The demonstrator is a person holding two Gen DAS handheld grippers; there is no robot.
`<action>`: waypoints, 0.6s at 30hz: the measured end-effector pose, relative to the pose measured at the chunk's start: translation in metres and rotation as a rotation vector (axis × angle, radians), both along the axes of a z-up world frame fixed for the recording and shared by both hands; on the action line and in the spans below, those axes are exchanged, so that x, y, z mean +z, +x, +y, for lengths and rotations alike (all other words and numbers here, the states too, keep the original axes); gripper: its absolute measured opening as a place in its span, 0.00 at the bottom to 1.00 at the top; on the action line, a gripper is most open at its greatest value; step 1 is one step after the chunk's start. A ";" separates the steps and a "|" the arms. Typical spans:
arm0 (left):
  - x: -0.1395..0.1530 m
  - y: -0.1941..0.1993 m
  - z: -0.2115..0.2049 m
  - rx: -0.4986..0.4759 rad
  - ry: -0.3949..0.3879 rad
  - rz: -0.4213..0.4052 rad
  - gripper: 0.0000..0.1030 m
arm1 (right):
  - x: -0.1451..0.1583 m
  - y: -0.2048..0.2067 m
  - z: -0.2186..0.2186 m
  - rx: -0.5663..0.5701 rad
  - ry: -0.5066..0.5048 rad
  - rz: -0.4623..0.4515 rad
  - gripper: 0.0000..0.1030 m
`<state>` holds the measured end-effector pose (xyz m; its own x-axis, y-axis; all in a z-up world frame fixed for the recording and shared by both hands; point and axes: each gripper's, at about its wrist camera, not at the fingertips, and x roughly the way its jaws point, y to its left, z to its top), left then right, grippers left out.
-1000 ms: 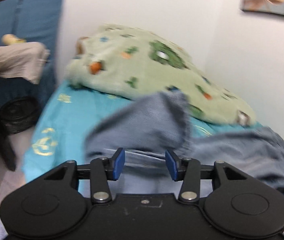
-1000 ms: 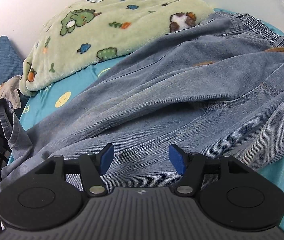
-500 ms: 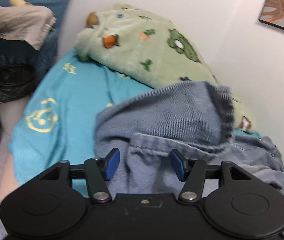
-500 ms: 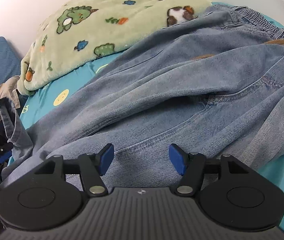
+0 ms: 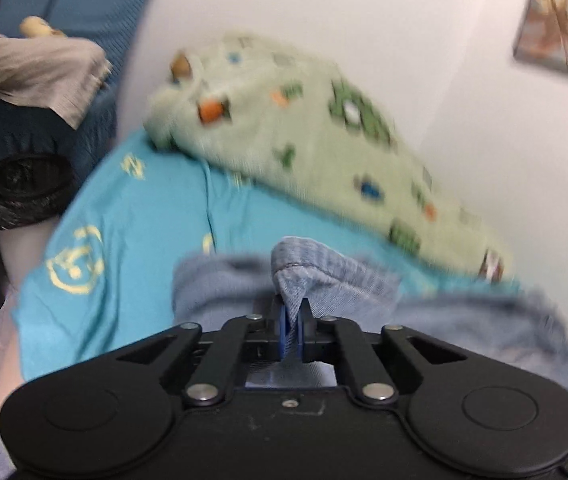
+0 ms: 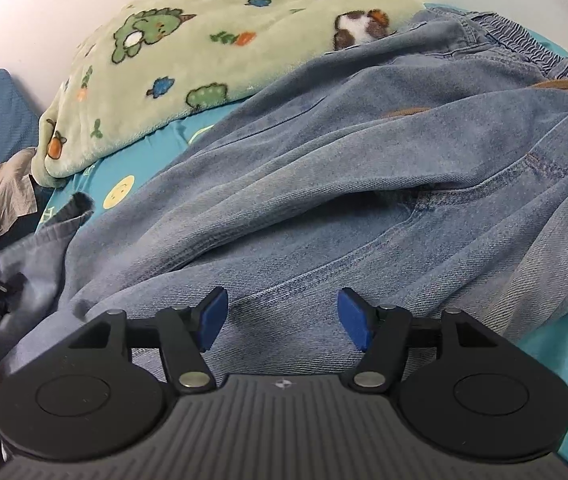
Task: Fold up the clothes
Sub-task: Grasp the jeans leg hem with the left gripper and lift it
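your left side: bare teal sheet (image 5: 131, 240) open, green blanket (image 6: 187, 60) heaped along wall, jeans (image 6: 364, 184) covering bed's middle

Left gripper (image 5: 292, 330) at 6 o'clock, blue pads (image 5: 282, 332) pressed together on bunched hem fold of denim jeans (image 5: 308, 268). Fold rises just above pads, stitched edge visible. Rest of jeans spreads toward 3–4 o'clock, blurred. Teal bedsheet (image 5: 143, 216) with yellow prints underneath, running toward 9 o'clock. Green patterned blanket (image 5: 316, 148) heaped from 12 to 3 o'clock against white wall (image 5: 344, 12). Blue chair (image 5: 79, 4) with beige cloth (image 5: 39, 68) at 10–11 o'clock. Picture frame (image 5: 564, 20) at 1–2 o'clock. Whole view motion-blurred.
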<state>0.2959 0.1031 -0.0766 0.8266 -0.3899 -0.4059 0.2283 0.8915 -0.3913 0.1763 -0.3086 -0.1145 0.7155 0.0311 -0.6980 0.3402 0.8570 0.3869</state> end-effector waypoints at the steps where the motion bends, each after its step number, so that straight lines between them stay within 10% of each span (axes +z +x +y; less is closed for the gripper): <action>1: 0.008 -0.006 0.008 0.039 -0.038 -0.020 0.04 | 0.001 0.000 0.000 0.000 -0.002 -0.001 0.62; 11: 0.010 -0.070 0.110 0.621 -0.329 0.040 0.03 | 0.005 -0.006 -0.006 -0.027 -0.002 -0.006 0.62; 18: -0.062 -0.068 0.160 0.823 -0.535 0.354 0.03 | 0.008 -0.010 -0.012 -0.051 0.005 -0.011 0.61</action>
<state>0.2282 0.2635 -0.1389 0.7856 0.0399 -0.6174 -0.5763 0.4102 -0.7068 0.1660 -0.3203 -0.1067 0.7239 -0.0026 -0.6898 0.3794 0.8367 0.3950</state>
